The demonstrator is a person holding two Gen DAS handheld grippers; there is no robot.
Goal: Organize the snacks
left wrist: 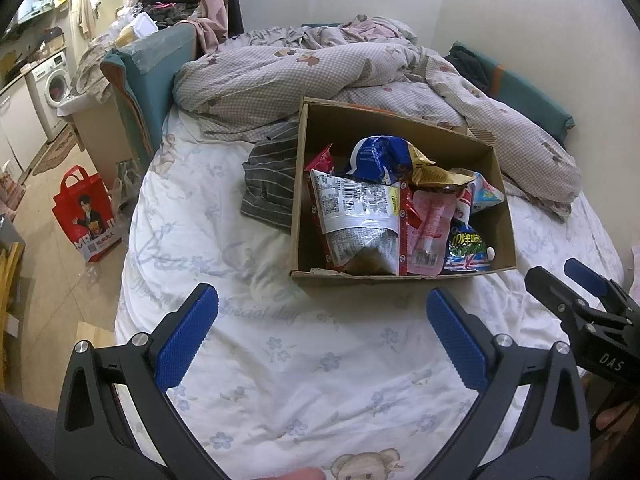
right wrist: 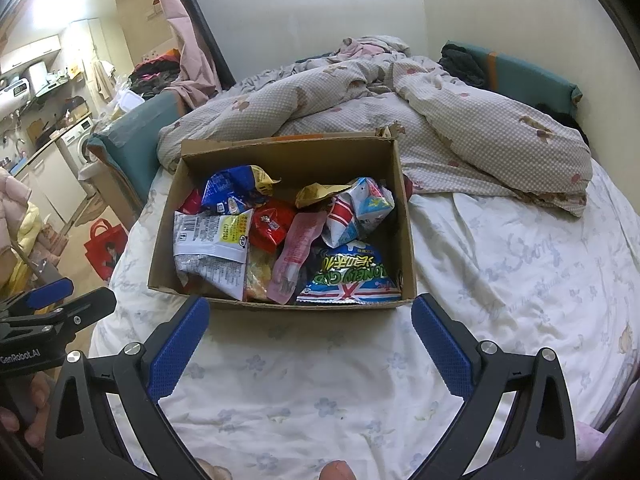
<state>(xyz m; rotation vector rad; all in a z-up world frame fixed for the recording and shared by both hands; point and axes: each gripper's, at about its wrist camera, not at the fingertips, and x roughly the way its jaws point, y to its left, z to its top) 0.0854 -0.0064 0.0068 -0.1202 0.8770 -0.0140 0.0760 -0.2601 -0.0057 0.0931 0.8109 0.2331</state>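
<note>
A cardboard box (left wrist: 502, 216) sits on the bed and also shows in the right wrist view (right wrist: 406, 236). It holds several snack packets: a white and grey bag (left wrist: 360, 216), a blue bag (left wrist: 378, 156), a pink pouch (left wrist: 430, 226), a green-lettered flag-print packet (right wrist: 350, 278) and a red packet (right wrist: 270, 222). My left gripper (left wrist: 322, 322) is open and empty, just in front of the box. My right gripper (right wrist: 310, 330) is open and empty, at the box's near edge. Each gripper shows at the side of the other's view.
A white flowered sheet (left wrist: 304, 380) covers the bed. A crumpled checked duvet (left wrist: 360, 76) lies behind the box. A grey striped cloth (left wrist: 268, 184) lies left of the box. A red shopping bag (left wrist: 86, 216) stands on the floor at the left.
</note>
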